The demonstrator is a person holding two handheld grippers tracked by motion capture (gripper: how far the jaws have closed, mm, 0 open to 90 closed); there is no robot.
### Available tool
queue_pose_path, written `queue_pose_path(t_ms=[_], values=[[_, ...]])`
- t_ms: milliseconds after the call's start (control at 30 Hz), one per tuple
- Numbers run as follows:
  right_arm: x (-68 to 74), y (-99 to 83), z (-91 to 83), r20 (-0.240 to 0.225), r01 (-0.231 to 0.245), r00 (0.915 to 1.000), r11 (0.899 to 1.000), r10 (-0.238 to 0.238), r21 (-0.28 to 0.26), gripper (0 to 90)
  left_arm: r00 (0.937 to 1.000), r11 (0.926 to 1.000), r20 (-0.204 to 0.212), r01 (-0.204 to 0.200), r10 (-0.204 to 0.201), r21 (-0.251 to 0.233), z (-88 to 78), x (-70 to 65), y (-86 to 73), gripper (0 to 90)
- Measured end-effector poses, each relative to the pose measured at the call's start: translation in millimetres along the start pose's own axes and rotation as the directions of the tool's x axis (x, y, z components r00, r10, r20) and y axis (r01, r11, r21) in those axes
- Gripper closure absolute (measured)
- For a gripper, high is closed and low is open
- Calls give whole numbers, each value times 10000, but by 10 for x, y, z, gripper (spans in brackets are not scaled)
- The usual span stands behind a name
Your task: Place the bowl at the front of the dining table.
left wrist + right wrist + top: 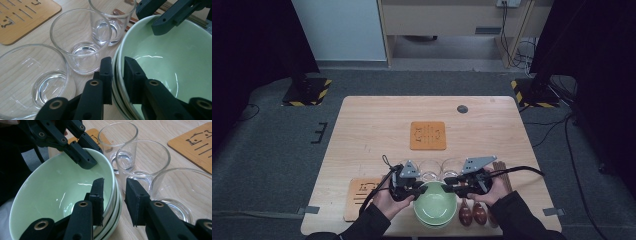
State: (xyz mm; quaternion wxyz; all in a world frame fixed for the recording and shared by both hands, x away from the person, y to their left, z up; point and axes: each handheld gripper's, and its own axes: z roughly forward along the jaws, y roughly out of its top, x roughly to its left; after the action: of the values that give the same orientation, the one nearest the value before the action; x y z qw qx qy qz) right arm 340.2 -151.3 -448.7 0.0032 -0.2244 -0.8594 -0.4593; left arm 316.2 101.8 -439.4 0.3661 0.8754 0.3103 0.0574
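Both grippers are on the top green bowl (435, 204) of the stack near the table's (377, 125) front edge. Left gripper (117, 75) pinches its rim; right gripper (113, 197) straddles the opposite rim, can't tell if it's gripping. Three glasses (81, 42) sit just behind.

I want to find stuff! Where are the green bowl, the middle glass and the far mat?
bowl (435, 205), high view, inner floor.
middle glass (80, 37), left gripper view, inside wall.
far mat (427, 135), high view, centre.

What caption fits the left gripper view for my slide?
Left gripper straddles the rims of the stacked green bowls, with three empty glasses beside them on the wooden table.
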Motion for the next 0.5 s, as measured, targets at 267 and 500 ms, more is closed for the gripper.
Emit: queue_pose_path(t_ms=[267, 500], values=[[7, 1, 4, -14, 32, 10000, 10000, -32, 9, 699, 9996, 10000, -294, -46, 46, 16, -15, -47, 23, 797], [11, 5, 4, 21, 106, 9999, 9999, -106, -4, 707, 9980, 9998, -609, -178, 178, 13, -38, -83, 41, 818]])
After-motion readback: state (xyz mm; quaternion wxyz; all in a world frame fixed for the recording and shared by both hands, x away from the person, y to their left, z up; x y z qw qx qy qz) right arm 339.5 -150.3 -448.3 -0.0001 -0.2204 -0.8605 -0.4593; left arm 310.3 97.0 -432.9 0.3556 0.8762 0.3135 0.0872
